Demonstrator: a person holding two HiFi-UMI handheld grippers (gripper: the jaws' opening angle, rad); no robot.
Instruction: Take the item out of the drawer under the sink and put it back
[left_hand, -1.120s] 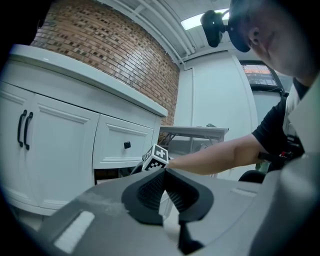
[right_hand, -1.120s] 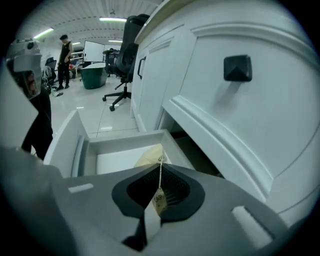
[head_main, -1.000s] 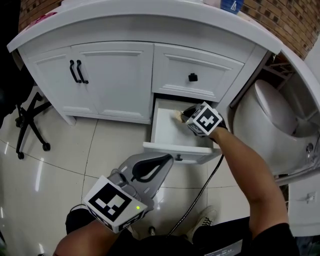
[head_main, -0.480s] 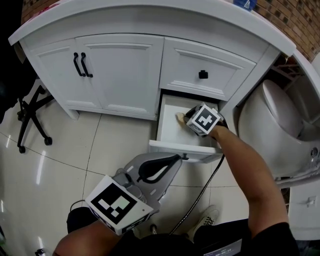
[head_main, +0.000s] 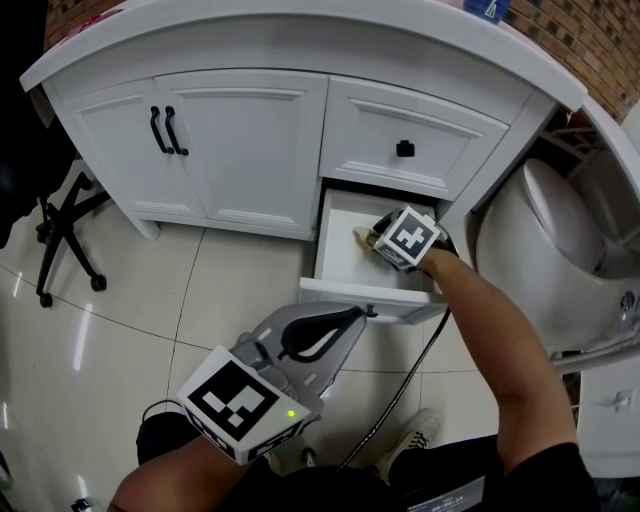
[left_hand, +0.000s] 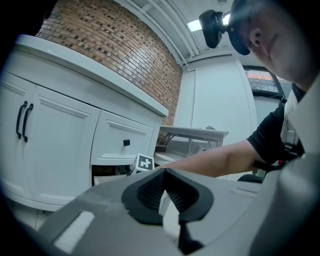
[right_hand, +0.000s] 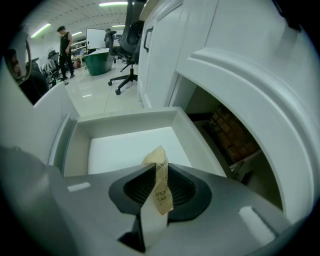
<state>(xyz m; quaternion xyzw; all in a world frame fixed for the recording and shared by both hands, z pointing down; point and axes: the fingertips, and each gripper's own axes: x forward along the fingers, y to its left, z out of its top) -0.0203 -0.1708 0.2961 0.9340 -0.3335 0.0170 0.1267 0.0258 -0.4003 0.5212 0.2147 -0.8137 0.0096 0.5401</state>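
The lower drawer (head_main: 336, 266) under the sink stands pulled out, its white floor (right_hand: 125, 150) bare. My right gripper (head_main: 364, 236) reaches into it from the right. A small tan paper packet (right_hand: 159, 176) stands upright between its jaws, which are opening. The dark pads (right_hand: 137, 187) flank the packet loosely. In the head view the packet (head_main: 359, 236) shows as a tan tip over the drawer's right side. My left gripper (head_main: 335, 325) hovers low in front of the drawer, shut with nothing in it (left_hand: 164, 172).
Above the open drawer is a shut drawer with a black knob (head_main: 404, 149). Cabinet doors with black handles (head_main: 165, 130) are to the left. A white toilet (head_main: 545, 235) stands close on the right, an office chair (head_main: 60, 240) far left. A black cable (head_main: 400, 385) trails over the floor tiles.
My right gripper stays in the drawer with the packet between its jaws. The head view has shifted a little, and my left gripper has barely moved.
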